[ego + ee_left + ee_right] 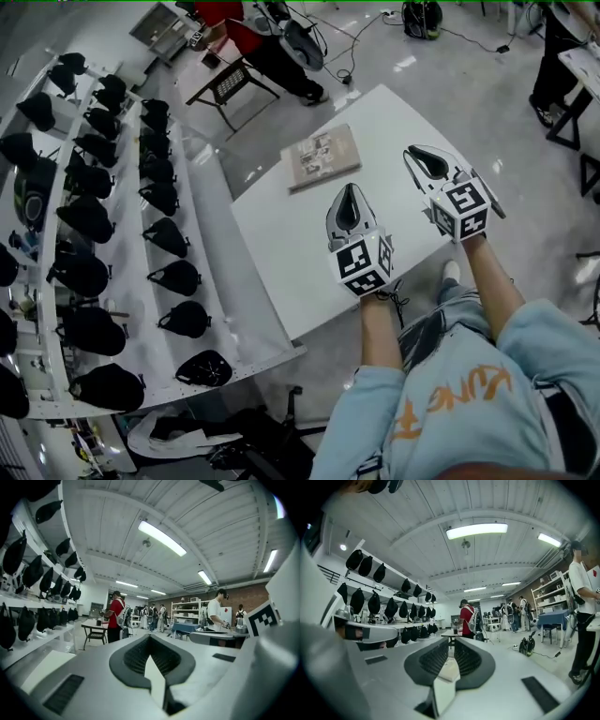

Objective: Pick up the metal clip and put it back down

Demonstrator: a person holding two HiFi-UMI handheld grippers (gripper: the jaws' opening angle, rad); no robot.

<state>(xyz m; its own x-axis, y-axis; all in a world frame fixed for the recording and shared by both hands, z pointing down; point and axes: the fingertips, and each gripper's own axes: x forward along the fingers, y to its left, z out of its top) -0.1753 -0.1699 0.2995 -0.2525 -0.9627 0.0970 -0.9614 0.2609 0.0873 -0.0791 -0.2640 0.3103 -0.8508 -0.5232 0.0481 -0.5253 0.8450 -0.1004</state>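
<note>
no metal clip could be made out. only a flat brown pad (322,157) lay on the tabletop (281,253), ahead and nearer the left gripper (349,195), whose jaws were shut; the right gripper (419,153) held its jaws slightly apart, empty.

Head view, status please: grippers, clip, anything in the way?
Left gripper jaws together, empty. Right gripper jaws narrowly apart, nothing between. No metal clip in view. Flat tan board on the white table, clear of both.
</note>
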